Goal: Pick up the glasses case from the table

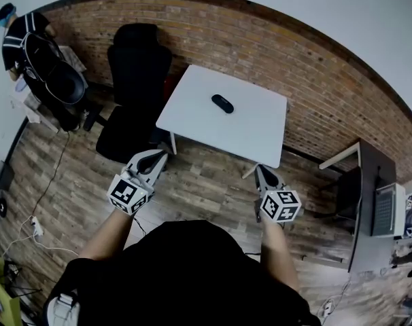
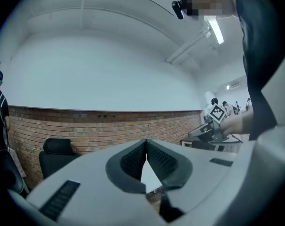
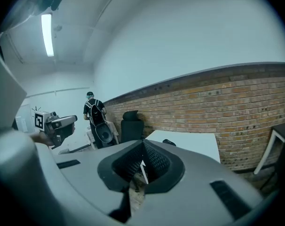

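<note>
1 case (image 1: 222,103), 1 white tbl (image 1: 253,131)

Even, soft indoor light from a ceiling tube (image 3: 47,34); faint shadows. All 3 views bend strongly at dark edges. The table (image 1: 260,138) looks bright, the case (image 1: 222,104) sharp.

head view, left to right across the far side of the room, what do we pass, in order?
Person with backpack → black chair → glasses case on the white table → dark desk.
</note>
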`<state>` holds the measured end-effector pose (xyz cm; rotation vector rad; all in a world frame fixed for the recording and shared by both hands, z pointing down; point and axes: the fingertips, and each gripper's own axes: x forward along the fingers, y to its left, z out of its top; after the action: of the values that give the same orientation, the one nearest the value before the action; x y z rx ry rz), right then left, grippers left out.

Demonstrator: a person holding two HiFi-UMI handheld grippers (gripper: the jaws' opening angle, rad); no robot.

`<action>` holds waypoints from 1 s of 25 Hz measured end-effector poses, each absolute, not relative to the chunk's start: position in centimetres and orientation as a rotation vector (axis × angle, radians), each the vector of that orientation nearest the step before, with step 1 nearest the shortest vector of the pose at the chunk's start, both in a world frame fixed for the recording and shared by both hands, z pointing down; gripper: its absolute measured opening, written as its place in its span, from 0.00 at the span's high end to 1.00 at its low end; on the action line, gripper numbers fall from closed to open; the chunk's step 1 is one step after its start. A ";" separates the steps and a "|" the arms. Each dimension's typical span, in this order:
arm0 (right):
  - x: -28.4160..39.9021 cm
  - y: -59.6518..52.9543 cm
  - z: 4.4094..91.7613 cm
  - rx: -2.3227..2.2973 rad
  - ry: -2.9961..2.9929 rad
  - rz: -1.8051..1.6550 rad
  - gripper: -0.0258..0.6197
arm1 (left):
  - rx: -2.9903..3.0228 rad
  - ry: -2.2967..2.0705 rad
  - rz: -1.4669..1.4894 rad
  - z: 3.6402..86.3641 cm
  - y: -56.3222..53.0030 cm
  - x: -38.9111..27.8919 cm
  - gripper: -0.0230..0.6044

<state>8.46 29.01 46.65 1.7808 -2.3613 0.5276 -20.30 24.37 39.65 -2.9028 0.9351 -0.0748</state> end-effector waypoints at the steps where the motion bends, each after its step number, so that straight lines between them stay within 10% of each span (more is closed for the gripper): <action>1: 8.2 28.9 46.6 1.789 -2.360 0.529 0.93 | -2.903 0.932 -0.074 39.7 24.3 -20.7 0.95; 25: 3.7 26.1 45.9 1.836 -2.336 0.514 0.93 | -2.916 0.955 -0.096 40.6 21.5 -27.9 0.95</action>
<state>3.72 26.08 45.94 1.8362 -2.3360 0.5139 -27.86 21.50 40.57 -2.9160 0.9549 -0.0963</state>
